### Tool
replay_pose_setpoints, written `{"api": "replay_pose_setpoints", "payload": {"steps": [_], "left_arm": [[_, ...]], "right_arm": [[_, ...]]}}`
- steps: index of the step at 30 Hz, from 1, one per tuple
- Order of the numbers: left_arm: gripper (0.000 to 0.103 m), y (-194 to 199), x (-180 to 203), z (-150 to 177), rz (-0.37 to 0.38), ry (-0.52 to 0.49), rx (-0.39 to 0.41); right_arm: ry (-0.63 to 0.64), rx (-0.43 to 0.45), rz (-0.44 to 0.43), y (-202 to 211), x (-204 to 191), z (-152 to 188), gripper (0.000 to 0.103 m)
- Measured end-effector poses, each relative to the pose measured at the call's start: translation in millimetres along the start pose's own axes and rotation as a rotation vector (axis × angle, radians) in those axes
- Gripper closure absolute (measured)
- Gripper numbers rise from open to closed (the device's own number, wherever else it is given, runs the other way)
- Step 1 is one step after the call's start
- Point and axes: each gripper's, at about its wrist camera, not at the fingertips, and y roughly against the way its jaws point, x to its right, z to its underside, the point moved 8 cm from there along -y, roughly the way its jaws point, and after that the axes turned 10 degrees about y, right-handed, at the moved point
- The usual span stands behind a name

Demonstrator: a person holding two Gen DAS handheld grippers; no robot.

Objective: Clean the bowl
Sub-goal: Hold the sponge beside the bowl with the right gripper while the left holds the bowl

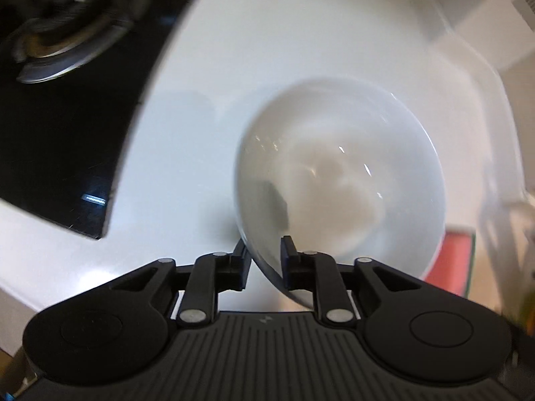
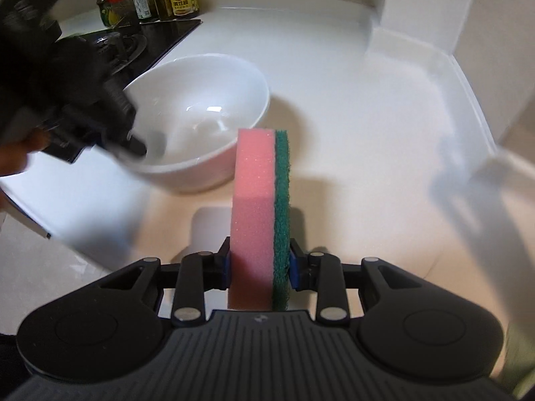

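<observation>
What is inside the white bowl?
One finger of the left tool reaches inside the bowl, gripping its rim. The rest looks bare white and shiny. That finger hides a small patch.

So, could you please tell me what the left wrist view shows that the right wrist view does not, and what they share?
Only the left wrist view shows the left gripper up close, its jaws shut on the near rim of the white bowl, one inside and one outside.

Only the right wrist view shows the jars and bottles at the back of the counter, and the right gripper shut on the pink and green sponge.

Both show the bowl, the white counter, the black stove and at least part of the sponge.
</observation>
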Motion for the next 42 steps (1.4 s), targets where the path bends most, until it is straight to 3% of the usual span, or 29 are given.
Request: {"api": "replay_pose_setpoints", "payload": {"steps": [3, 8, 15, 18, 22, 26, 29, 36, 38, 42], "left_arm": [[0.082, 0.9, 1.0, -20.1, -0.032, -0.096, -0.029], [0.088, 20.9, 7.7, -56.3, -0.090, -0.215, 0.062], [0.091, 29.9, 45.3, -99.7, -0.079, -0.373, 0.167], [0.090, 16.4, 58.0, -106.7, -0.102, -0.419, 0.168], [0.091, 15.0, 61.6, -94.5, -0.155, -0.454, 0.231], [0.096, 7.7, 39.6, -81.9, -0.208, -0.402, 0.206], [0.096, 5.5, 25.7, -63.8, -0.159, -0.318, 0.136], [0.090, 7.9, 21.0, -42.9, -0.137, -0.213, 0.143], [0.091, 8.8, 19.3, -41.7, -0.133, -0.165, 0.158], [0.093, 10.5, 17.0, -36.0, -0.145, -0.056, 0.191]], "right_arm": [[0.070, 0.003, 0.038, -10.9, 11.5, -18.2, 0.076], [0.080, 0.015, 0.018, -14.1, 15.7, -28.5, 0.076], [0.010, 0.037, -0.065, -5.3, -10.1, -7.3, 0.076], [0.024, 0.020, -0.090, -2.8, -24.1, -0.8, 0.076], [-0.025, 0.008, -0.094, -7.6, -18.7, -3.4, 0.076], [-0.037, 0.003, -0.046, -19.8, -1.9, -17.9, 0.076], [-0.023, 0.002, -0.009, -29.9, 14.7, -30.5, 0.076], [0.142, -0.010, 0.012, -54.6, 34.3, -62.6, 0.076], [0.123, -0.009, 0.023, -54.2, 36.6, -63.9, 0.076], [-0.054, 0.037, 0.024, -44.5, 33.4, -52.4, 0.076]]}}
